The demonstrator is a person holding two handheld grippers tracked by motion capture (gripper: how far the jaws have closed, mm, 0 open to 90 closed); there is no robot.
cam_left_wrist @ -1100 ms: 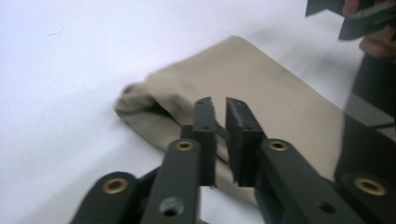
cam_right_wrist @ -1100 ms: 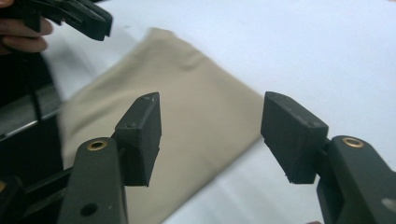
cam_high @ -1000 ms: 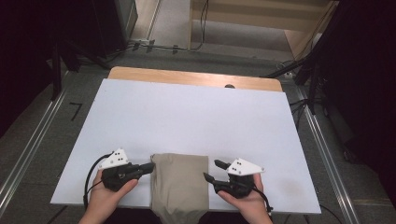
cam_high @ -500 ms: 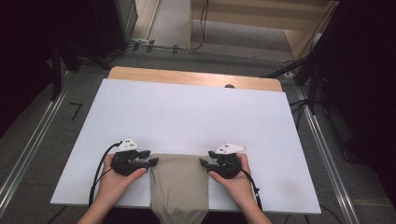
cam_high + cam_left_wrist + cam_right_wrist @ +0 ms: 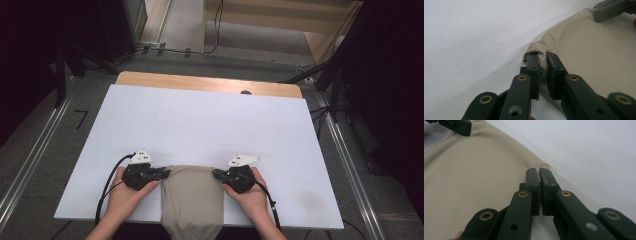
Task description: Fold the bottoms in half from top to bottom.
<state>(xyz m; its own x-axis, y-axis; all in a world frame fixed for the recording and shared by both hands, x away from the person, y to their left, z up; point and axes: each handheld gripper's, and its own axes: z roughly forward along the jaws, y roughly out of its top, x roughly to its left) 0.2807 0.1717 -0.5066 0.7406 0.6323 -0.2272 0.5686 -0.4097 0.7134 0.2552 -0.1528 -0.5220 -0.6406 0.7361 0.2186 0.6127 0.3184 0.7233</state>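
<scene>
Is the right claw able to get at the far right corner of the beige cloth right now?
Likely yes: the right claw looks already closed on that corner of the beige cloth, on the white table, with nothing in its way.

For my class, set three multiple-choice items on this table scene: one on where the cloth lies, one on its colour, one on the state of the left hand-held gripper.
1. Where does the cloth lie on the table?
A. far edge
B. near edge, hanging over it
C. right corner

2. What colour is the cloth?
A. beige
B. blue
C. red

3. How is the left hand-held gripper?
A. wide open
B. lying apart from the cloth
C. shut on a cloth corner

Key: B, the high view shows it draped over the near edge; A, it looks beige in all views; C, fabric is bunched between its jaws.
</scene>
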